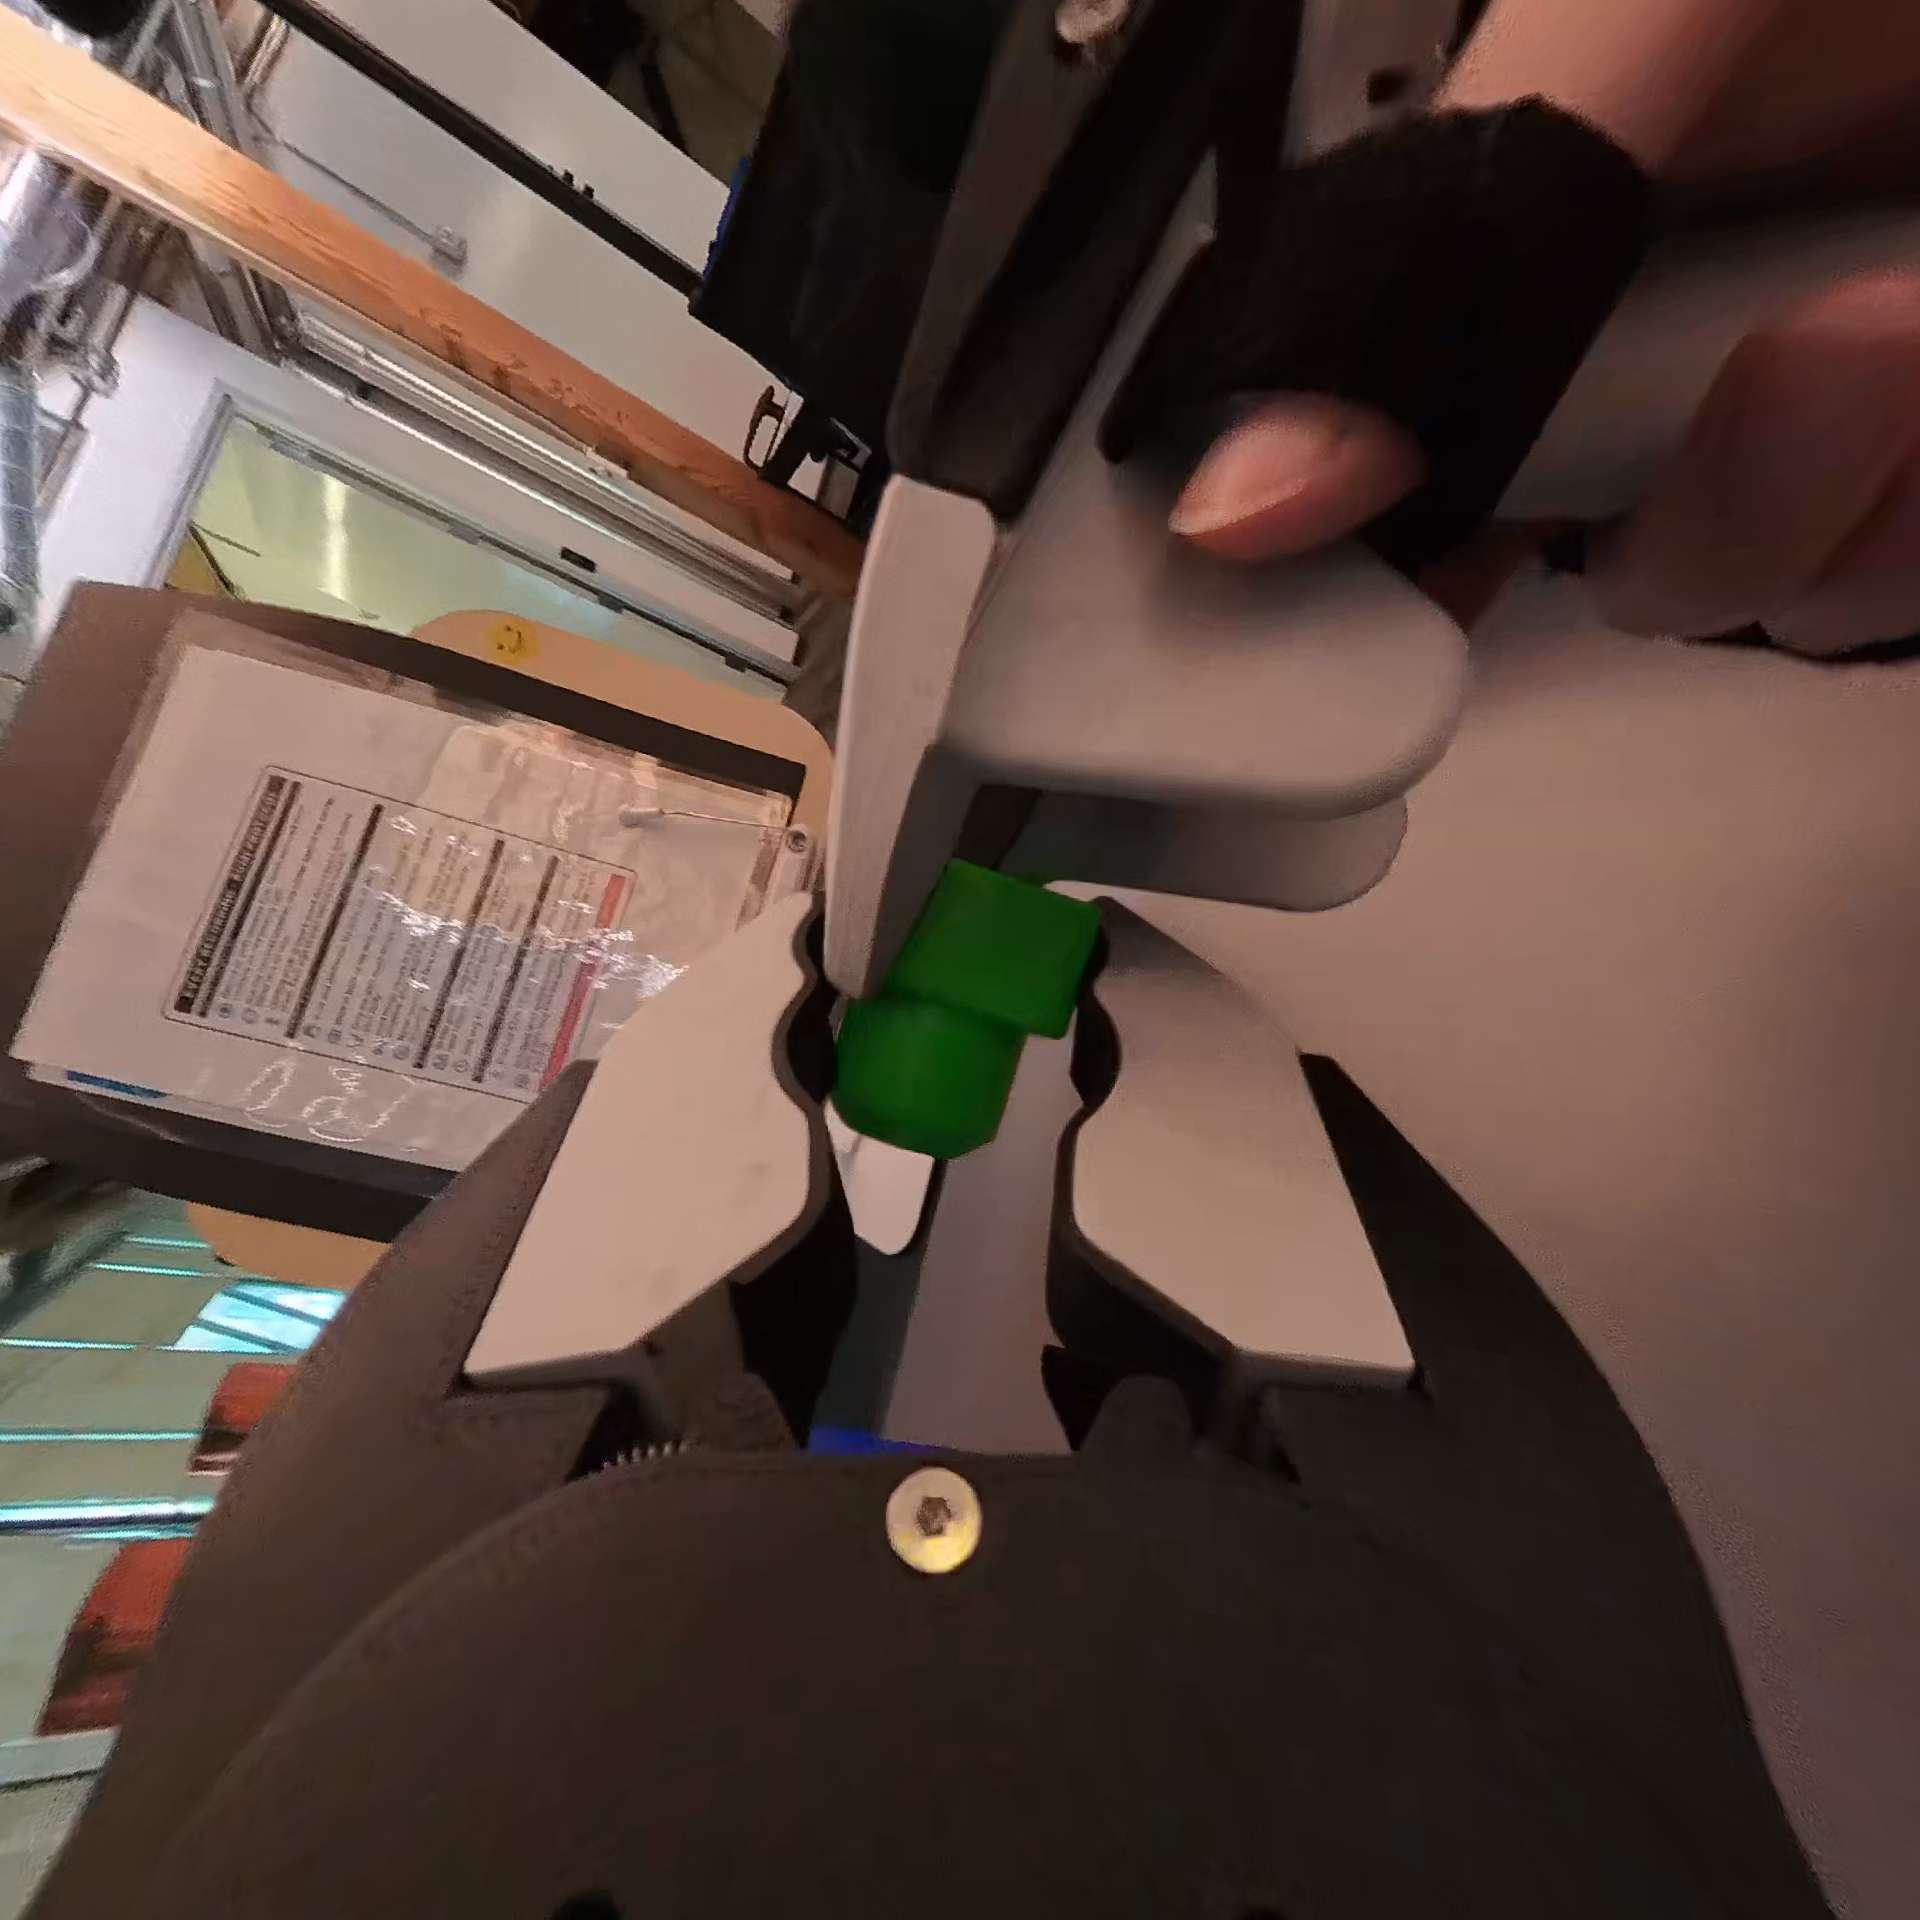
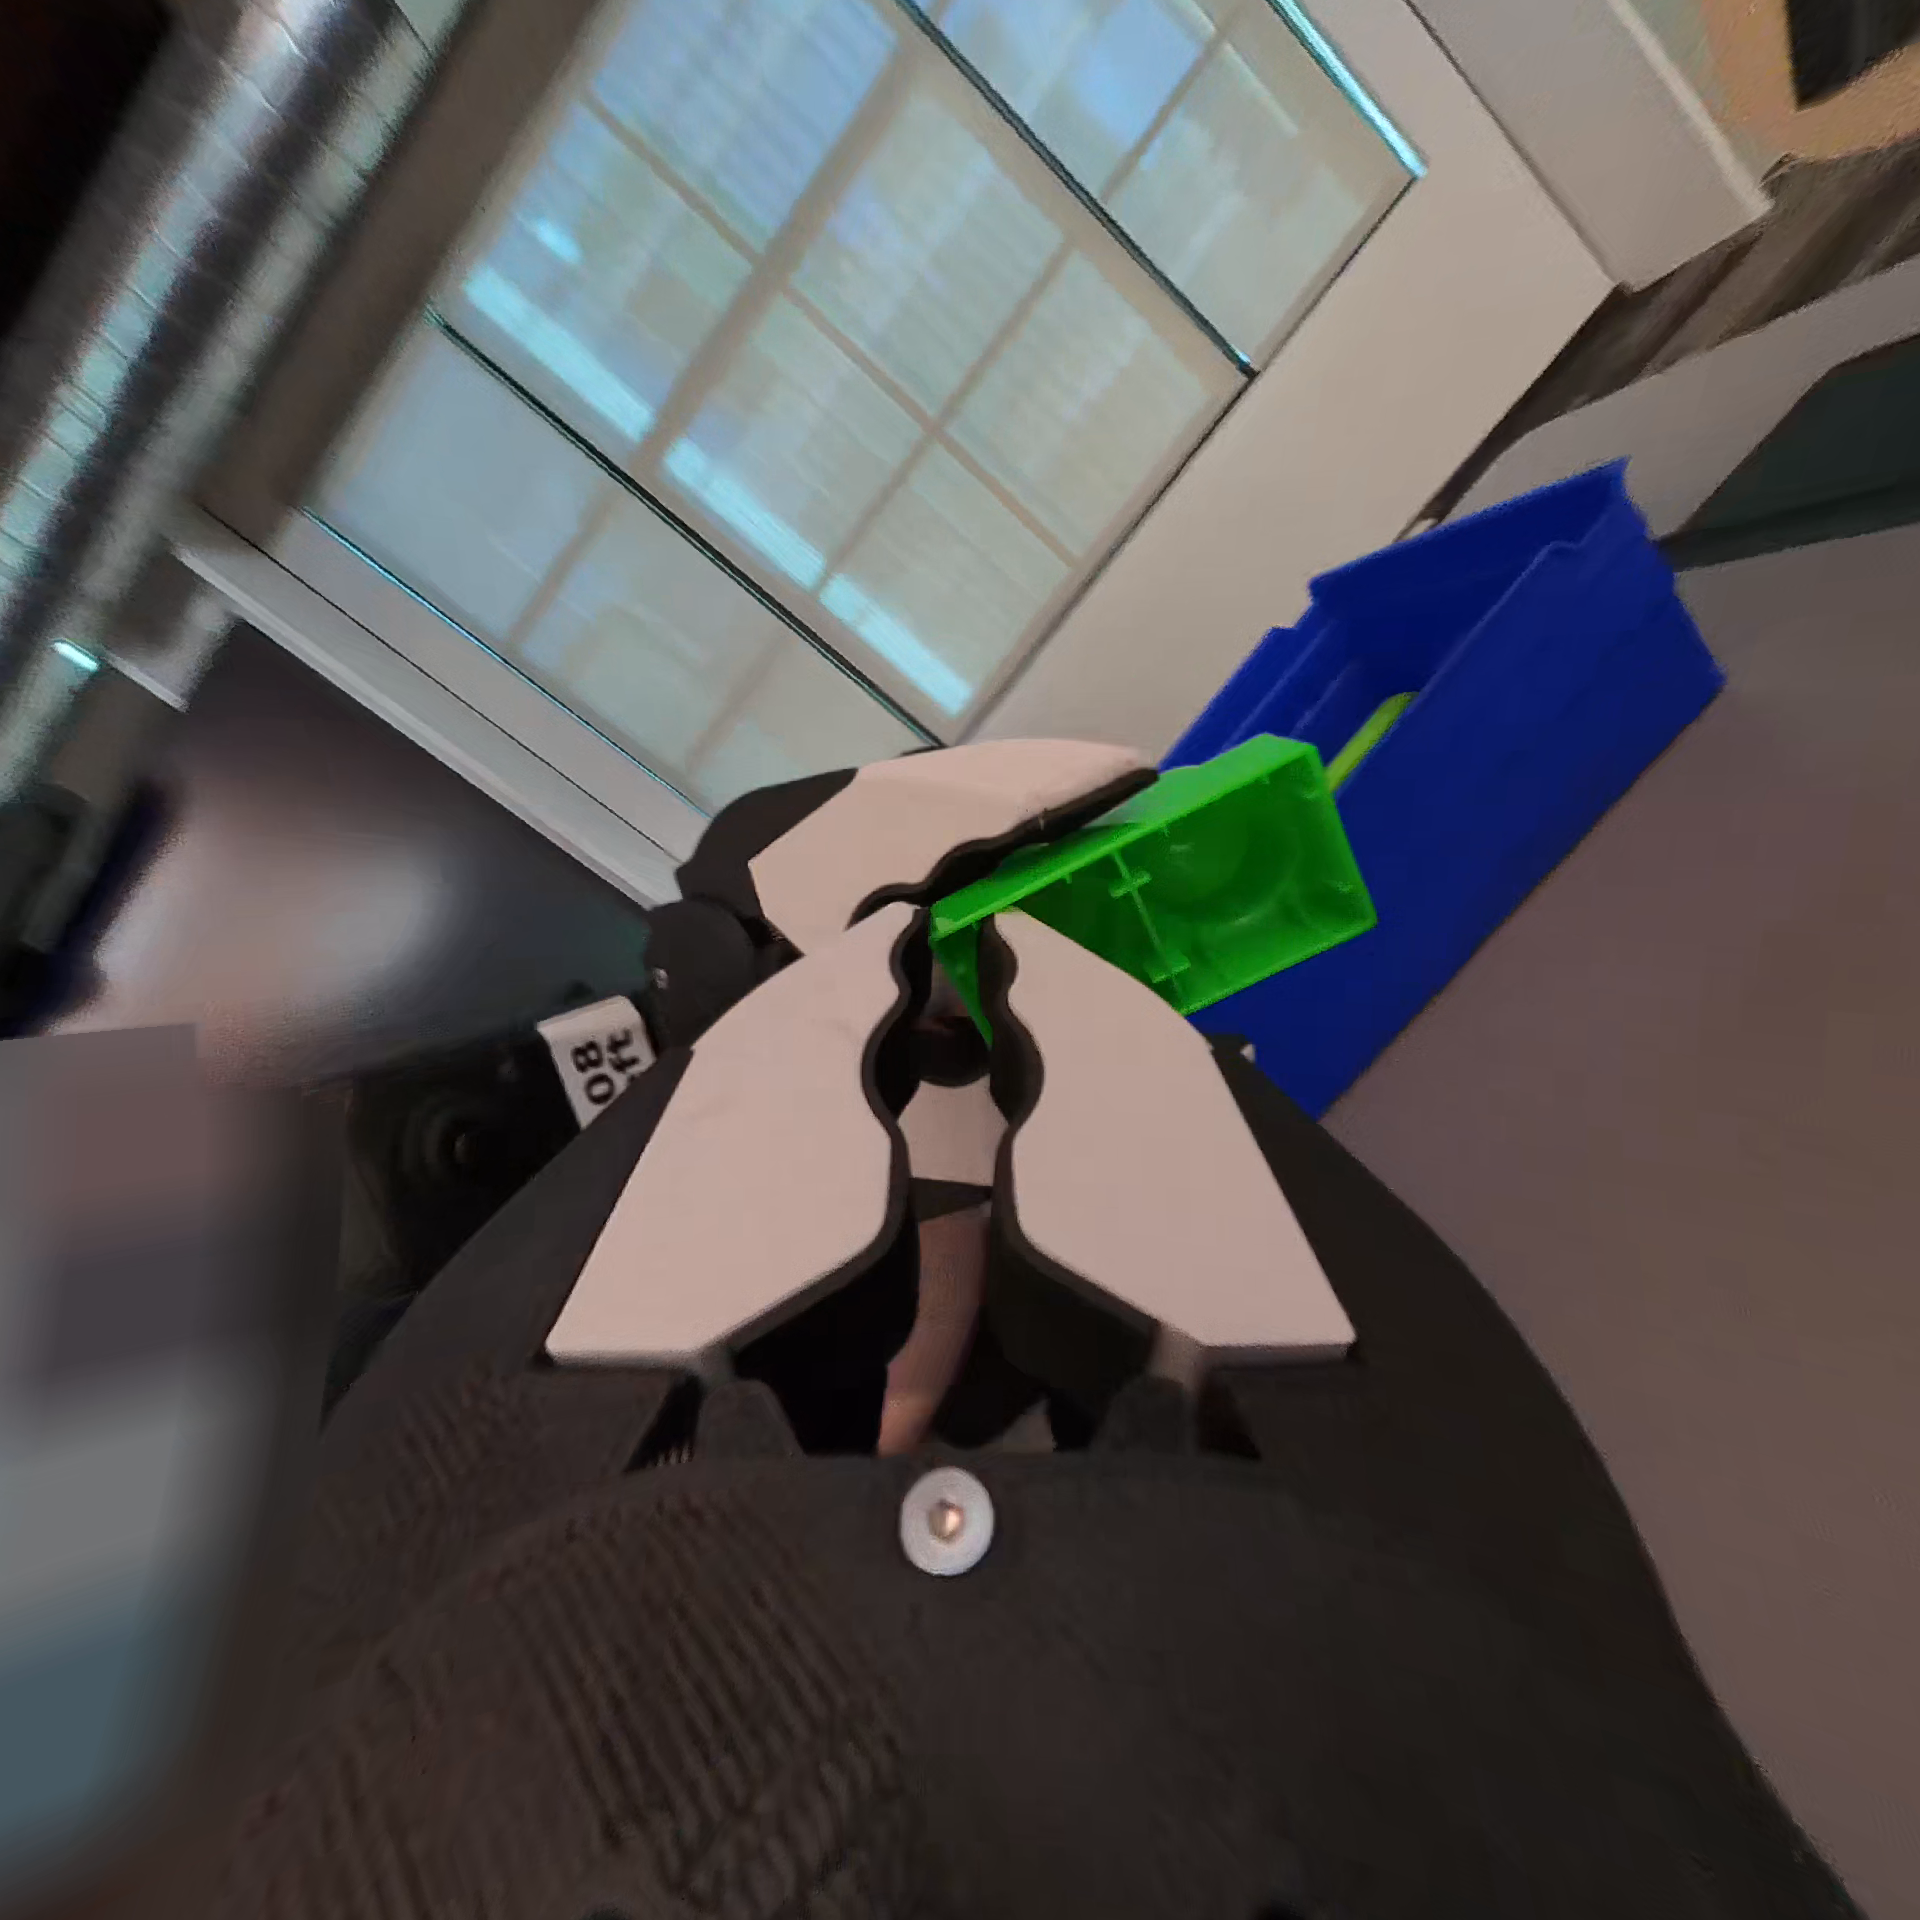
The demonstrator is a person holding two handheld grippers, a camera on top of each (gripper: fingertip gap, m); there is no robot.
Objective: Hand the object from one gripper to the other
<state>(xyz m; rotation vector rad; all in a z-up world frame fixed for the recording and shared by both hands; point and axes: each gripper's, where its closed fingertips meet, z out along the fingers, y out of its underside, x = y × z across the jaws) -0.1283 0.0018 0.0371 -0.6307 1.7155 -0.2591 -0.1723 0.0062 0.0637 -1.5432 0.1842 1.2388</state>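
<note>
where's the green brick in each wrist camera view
Left wrist view: green brick at centre, between the left gripper's fingers, right gripper pinching it from above.
Right wrist view: just above centre, hollow underside showing, before the blue bin.
Shared landmark: the right gripper.

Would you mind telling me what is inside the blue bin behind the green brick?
In the right wrist view, only a thin yellow-green strip shows inside the blue bin. The green brick and the bin's own wall cover the rest, so its other contents cannot be seen.
</note>
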